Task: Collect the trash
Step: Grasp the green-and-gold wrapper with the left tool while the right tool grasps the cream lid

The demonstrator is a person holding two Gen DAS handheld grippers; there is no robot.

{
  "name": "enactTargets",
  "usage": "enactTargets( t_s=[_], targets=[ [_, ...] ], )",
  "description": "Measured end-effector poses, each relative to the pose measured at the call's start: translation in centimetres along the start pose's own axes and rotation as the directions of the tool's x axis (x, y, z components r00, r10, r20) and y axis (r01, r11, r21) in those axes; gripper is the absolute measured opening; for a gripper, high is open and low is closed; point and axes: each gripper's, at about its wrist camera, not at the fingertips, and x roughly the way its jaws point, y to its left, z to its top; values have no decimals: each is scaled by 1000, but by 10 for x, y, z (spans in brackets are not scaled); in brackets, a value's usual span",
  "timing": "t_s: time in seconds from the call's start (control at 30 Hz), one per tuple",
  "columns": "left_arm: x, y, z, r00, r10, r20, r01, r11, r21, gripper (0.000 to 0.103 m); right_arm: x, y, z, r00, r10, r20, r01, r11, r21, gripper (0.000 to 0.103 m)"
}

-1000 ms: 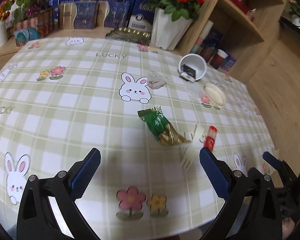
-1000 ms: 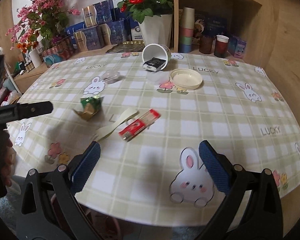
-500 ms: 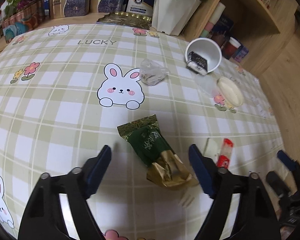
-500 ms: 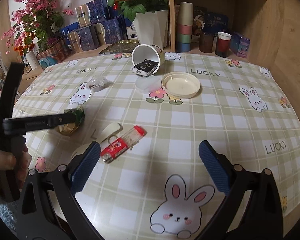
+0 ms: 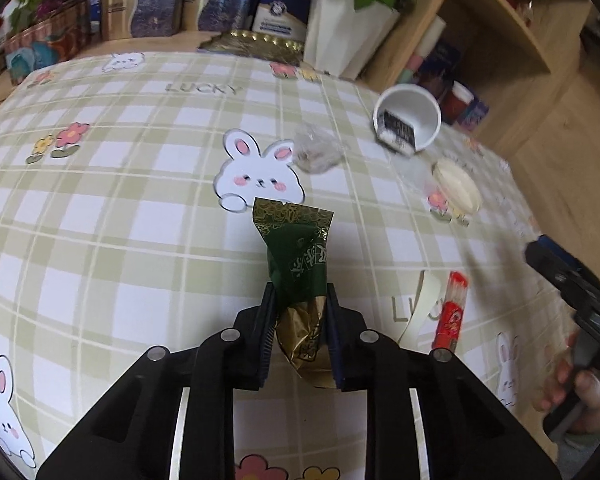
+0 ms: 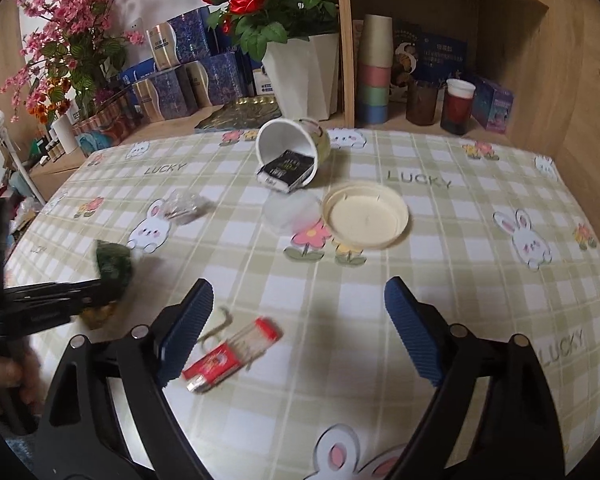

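A green and gold snack wrapper [image 5: 296, 248] lies on the checked tablecloth [image 5: 140, 240]. My left gripper [image 5: 300, 294] is closing on its gold end, and both pads press the foil. The right wrist view shows the same wrapper [image 6: 114, 266] at the left. My right gripper [image 6: 298, 300] hovers over the cloth with its jaws wide and closing. A red packet [image 6: 232, 350] lies just inside its left finger, untouched. A white paper strip [image 5: 418, 308] lies beside that packet [image 5: 452, 312].
Farther back lie a crumpled clear bag [image 6: 184, 208], a tipped white cup [image 6: 292, 152] holding a black box, a clear film [image 6: 290, 212] and a cream lid [image 6: 366, 216]. A white vase [image 6: 304, 76], blue boxes and a shelf with cups stand behind the table.
My left gripper came forward and down over the wrapper and its jaws closed onto it. My right gripper moved in toward the red packet and its jaws narrowed a little.
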Motion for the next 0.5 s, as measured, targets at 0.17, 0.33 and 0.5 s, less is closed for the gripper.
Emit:
enactTargets(
  t_s=[0.17,0.33,0.5],
  targets=[
    [-21,10,2,999,-24,47,26,999,-42,22,37,-23,19,999,-25,-37,25,1000,11,95],
    [-32,18,1,997,-38,72,44,996,-83,22,75,-37,34,994,-64,-87,63,998,-13,97],
    [-37,22,-3,996,-41,77,47,995,-83,22,106,-47,44,986,-105,-128,105,994,-10,97]
  ],
)
